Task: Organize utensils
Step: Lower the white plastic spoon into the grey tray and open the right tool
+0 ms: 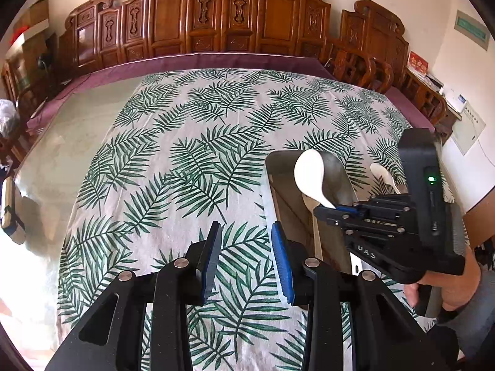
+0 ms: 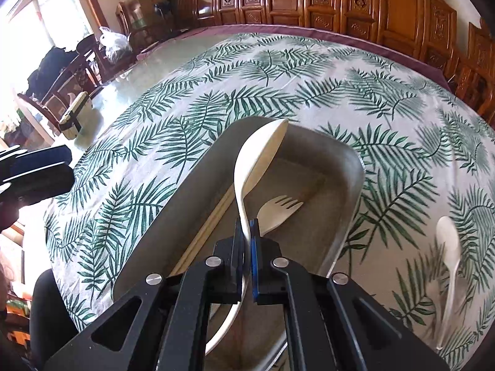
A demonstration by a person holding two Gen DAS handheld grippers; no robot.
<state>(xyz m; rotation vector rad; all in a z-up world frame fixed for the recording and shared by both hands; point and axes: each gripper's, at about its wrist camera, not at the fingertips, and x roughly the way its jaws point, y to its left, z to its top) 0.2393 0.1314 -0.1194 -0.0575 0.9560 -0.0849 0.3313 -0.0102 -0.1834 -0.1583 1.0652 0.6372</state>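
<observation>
My right gripper (image 2: 246, 232) is shut on the handle of a cream ladle-shaped spoon (image 2: 258, 157), held bowl-up over the grey tray (image 2: 352, 167). Inside the tray lie a cream fork (image 2: 278, 213) and a pair of chopsticks (image 2: 207, 228). Another white spoon (image 2: 448, 253) lies on the leaf-print cloth to the right of the tray. In the left wrist view the right gripper (image 1: 335, 207) holds the spoon (image 1: 309, 176) above the tray (image 1: 278, 160). My left gripper (image 1: 246, 232) hovers over the cloth left of the tray, jaws apart, nothing between them.
A leaf-print cloth (image 1: 185, 142) covers the middle of a large table with a purple border (image 1: 216, 61). Carved wooden chairs (image 1: 216, 15) line the far side. A small boxy object (image 2: 74, 117) stands on the bare glass at the left.
</observation>
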